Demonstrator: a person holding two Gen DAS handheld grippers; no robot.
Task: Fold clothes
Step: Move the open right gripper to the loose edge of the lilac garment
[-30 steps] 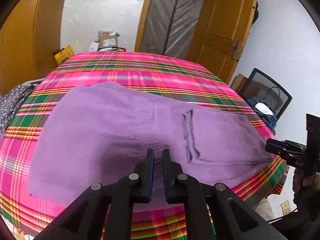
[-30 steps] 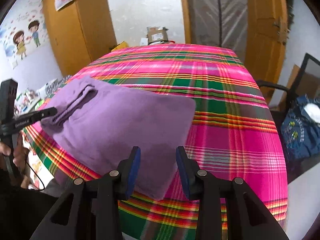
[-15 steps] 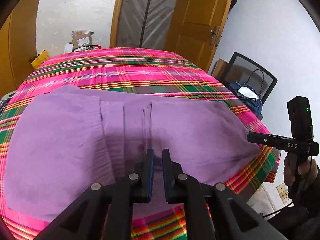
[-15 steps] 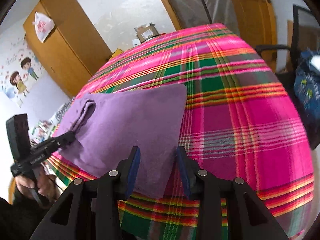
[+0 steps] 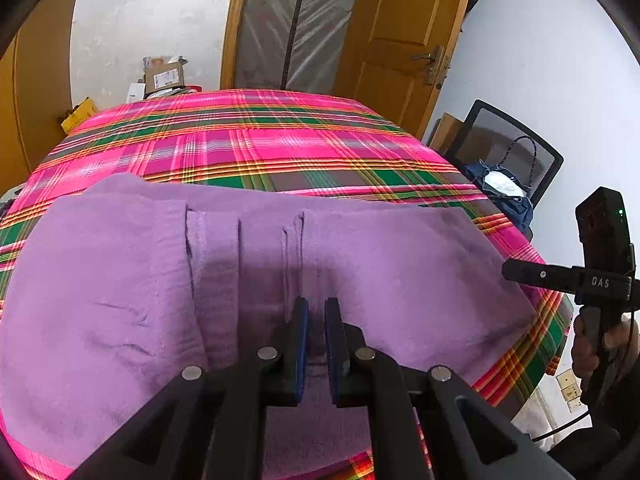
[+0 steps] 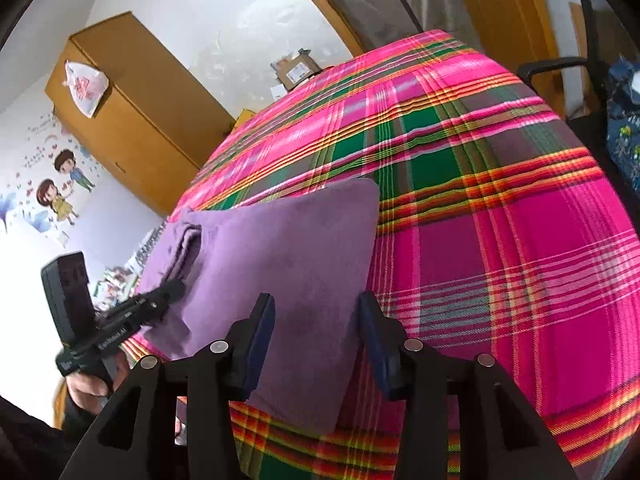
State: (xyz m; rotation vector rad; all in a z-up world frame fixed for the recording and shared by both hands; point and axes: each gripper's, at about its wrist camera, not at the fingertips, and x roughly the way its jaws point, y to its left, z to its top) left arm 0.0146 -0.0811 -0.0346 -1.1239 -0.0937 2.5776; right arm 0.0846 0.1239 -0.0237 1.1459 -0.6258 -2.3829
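Left wrist view: the purple garment is spread along the near edge of the desk, over the pink plaid cloth. Its long side runs left to right, so it's lying across in front of both tools rather than pointing away from them. The left tool sits about mid-length at the near hem, right behind a bunch of stacked lengthwise pleats. Its jaws are down to a thin slit. There's purple showing in the gap, but I honestly can't tell if the pads are pinching cloth or just hanging over it.

The right tool is over at the garment's right end. Its jaws are opening and already stand wide, with the near right corner area of the fabric lying under and between them, and neither pad looks to be pressing on it. In the right wrist view the garment's right edge runs from near to far, just inside the right-hand pad. So I'd guess the next move depends on that: the right tool is the closer one to that free end, and a fold would probably carry it leftwards along the long axis toward the pleats.

Stuff I can't make out:
- the near hem, which is hidden behind both tools' bodies
- how many layers are stacked under the pleats
- what kind of garment it actually is
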